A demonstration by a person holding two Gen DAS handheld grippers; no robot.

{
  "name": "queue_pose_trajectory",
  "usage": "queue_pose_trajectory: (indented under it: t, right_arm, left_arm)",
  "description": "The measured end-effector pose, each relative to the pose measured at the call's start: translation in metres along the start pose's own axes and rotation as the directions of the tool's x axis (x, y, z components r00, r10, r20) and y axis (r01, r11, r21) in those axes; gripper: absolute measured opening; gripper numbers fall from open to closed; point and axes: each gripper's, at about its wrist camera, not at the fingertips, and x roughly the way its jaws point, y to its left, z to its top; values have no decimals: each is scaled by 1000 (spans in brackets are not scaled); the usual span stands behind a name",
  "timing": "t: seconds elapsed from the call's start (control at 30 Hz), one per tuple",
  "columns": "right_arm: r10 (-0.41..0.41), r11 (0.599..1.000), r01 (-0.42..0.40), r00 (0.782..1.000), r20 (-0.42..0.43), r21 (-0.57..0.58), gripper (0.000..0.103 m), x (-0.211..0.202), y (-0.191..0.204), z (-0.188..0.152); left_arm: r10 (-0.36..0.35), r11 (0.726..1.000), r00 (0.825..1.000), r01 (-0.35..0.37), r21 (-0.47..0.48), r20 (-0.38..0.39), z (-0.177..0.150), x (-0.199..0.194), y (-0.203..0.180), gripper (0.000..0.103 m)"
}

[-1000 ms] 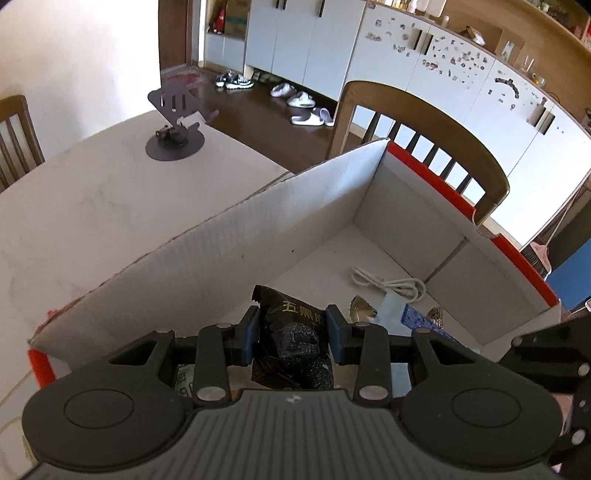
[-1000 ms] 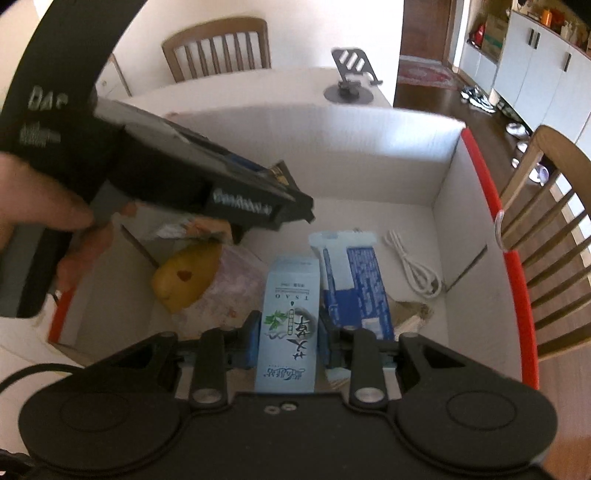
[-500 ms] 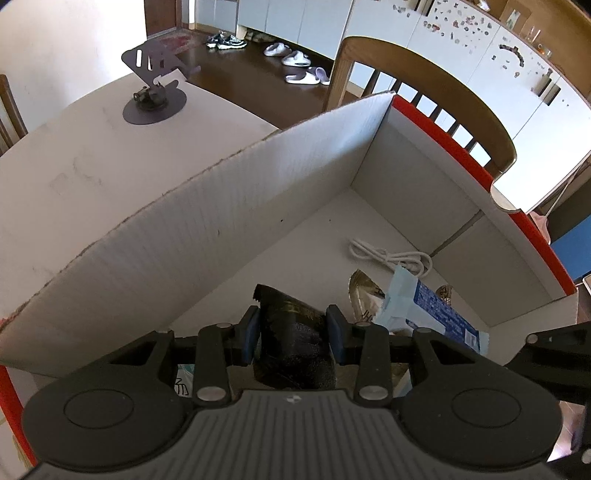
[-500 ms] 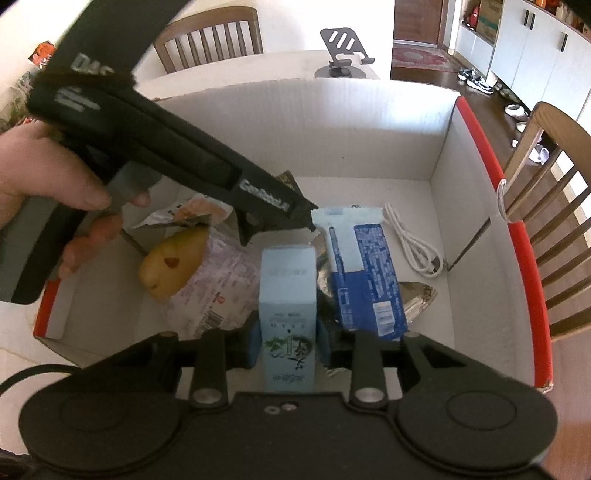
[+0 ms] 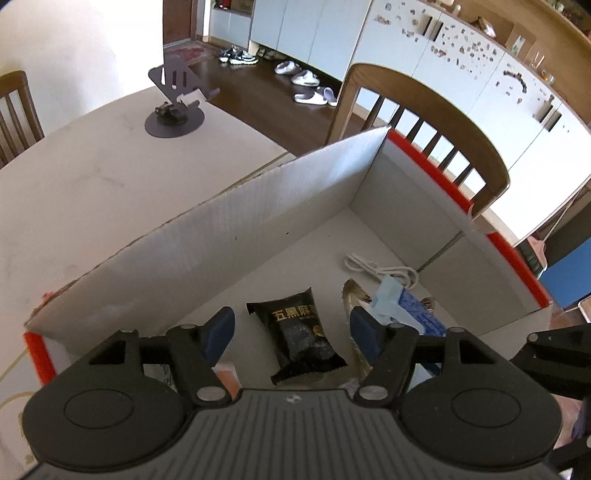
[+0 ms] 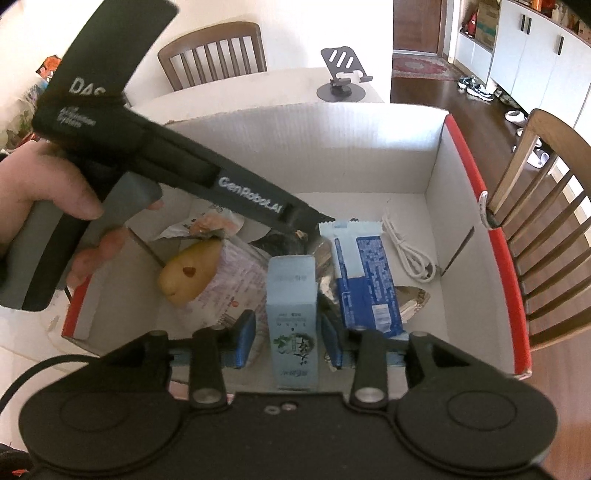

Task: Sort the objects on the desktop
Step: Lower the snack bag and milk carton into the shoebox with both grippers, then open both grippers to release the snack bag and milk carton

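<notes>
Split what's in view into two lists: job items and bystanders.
Job: black snack packet, light blue carton, blue-and-white packet, white cable, cardboard box, left gripper, right gripper, both opening.
Bystanders: phone stand, chairs, slippers.

Home dining area. White dining table (image 5: pixel 92 192) with wooden slat-back chairs (image 5: pixel 424 122) round it, dark wood floor (image 5: pixel 273 99), slippers (image 5: pixel 314 96) and sneakers (image 5: pixel 236 56) lined up by white floor-to-ceiling cupboards (image 5: pixel 417 62) dotted with small stickers. Patterned rug (image 6: pixel 417 66) at a wooden door (image 6: pixel 415 24). Phone stand (image 5: pixel 175 101) on the table.
</notes>
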Motion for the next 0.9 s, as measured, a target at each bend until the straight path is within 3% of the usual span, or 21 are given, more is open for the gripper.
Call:
queue_pose_trajectory:
  t: [0.47,0.9]
  right_arm:
    - [-6,1000,7,999,49,-24,39,-22,8,0]
    - [-6,1000,9,996,90,-29,41,-42,15,-7]
  left_arm:
    - [-4,1000,994,7,-20,109,-26,-68,-9,68]
    - [3,997,980,12,-75,198,-80,-129,-12,68]
